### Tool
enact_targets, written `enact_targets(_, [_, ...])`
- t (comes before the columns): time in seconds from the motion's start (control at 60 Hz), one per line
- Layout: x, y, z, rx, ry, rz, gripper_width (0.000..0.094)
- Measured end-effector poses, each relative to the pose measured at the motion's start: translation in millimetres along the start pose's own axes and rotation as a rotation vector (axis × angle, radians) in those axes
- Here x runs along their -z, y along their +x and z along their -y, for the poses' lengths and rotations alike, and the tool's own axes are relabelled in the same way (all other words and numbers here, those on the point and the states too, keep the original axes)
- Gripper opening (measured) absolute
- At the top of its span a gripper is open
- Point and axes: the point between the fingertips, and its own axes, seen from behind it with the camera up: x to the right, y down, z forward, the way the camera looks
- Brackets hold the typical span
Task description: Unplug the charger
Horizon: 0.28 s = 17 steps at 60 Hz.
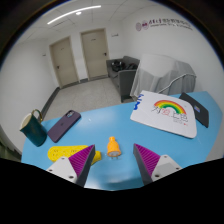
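Observation:
An orange charger plug (113,148) with a white top stands on the blue table (100,128), just ahead of my fingers and about midway between them. Its metal prongs point toward me. My gripper (113,160) is open, with the purple pads (78,160) wide apart and a clear gap on both sides of the plug. A yellow piece (58,152) lies just behind the left finger; I cannot tell what it is.
A purple phone (63,124) lies at the left, with a dark green cup (34,127) beside it. A white card with a rainbow (165,109) and a dark tablet (196,108) lie at the right. A grey chair (160,78) stands beyond the table.

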Motion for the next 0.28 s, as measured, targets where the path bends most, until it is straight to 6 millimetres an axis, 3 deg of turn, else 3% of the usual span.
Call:
enact_targets(0.167, [55, 10, 19, -0.033, 0.088, 0.031, 0.0797])
enact_targets(0.283, [99, 28, 20, -0.046, 0.13, 0.055, 0.0807])
